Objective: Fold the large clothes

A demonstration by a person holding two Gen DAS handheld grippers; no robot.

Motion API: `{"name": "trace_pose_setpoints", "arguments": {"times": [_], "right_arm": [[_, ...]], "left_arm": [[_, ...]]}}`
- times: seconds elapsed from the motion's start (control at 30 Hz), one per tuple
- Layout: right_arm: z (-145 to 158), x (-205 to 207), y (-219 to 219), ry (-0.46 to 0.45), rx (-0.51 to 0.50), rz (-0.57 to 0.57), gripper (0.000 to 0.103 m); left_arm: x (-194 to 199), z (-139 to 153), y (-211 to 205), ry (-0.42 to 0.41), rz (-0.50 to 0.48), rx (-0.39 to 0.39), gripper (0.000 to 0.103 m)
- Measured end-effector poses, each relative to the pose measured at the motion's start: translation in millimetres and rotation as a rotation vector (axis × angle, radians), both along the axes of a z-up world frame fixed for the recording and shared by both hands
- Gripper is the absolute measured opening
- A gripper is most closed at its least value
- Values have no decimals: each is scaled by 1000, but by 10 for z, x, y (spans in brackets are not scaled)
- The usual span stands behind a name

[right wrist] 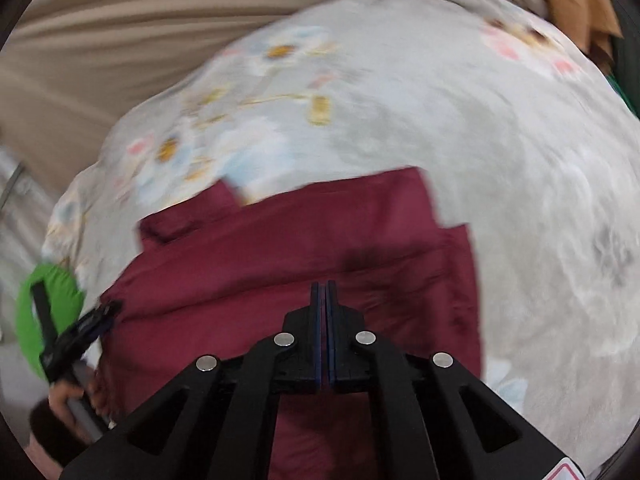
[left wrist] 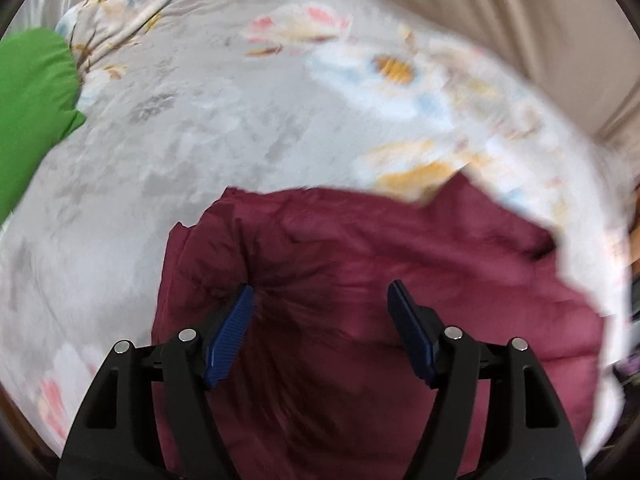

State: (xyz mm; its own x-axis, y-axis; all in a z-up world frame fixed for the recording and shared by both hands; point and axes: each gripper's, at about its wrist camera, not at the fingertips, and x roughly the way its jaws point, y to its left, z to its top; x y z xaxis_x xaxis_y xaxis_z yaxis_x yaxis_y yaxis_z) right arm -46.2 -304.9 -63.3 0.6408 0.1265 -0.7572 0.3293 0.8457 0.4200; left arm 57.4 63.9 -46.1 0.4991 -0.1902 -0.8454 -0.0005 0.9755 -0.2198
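Note:
A maroon garment (left wrist: 400, 248) lies rumpled on a pale floral bedspread (left wrist: 200, 120). My left gripper (left wrist: 321, 289) hangs just above its left part, jaws wide apart and nothing between the blue pads (left wrist: 230, 332). In the right wrist view the same garment (right wrist: 280, 248) lies flatter, with a squared edge at the far side. My right gripper (right wrist: 324, 284) is low over its middle with the pads pressed together; whether a fold of cloth is pinched between them I cannot tell. The left gripper (right wrist: 102, 314) shows at the garment's left edge, held by a hand (right wrist: 66, 394).
A bright green cloth (left wrist: 32, 100) lies at the bedspread's left edge, and shows again behind the left gripper (right wrist: 52, 280). Beige curtain folds (right wrist: 100, 40) hang beyond the bed. A brown cloth (right wrist: 572, 0) sits at the far right corner.

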Motion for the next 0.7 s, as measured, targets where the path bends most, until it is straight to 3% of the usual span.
{"name": "trace_pose_setpoints", "arguments": {"times": [0.1,0.17,0.23,0.33,0.4,0.5,0.6,0.7], "right_arm": [[197,4,542,-37,-7,151,7],[160,145,946,-29,47,286,8],[82,267,1278,-4,43,389,8],[-181,342,1626,105,-10,522,2],[-264,316,1533,131,-54,501,0],[-340,156,1098,149,-79,380,0],[-425,-103,506,174,-70,195,0],[-520,-353,38,210,-60,41,0]], "left_arm": [[-254,260,-155,-6,-89,-88,68],[-436,277,-352,35,-184,-110,68],[-591,136,-591,109,-286,-81,68],[-617,-94,-663,197,-322,-32,67],[-591,-111,-540,174,-295,22,67],[-617,-216,-267,145,-234,88,68],[-649,-298,-36,134,-234,12,60],[-659,-219,-6,105,-214,61,58]]}}
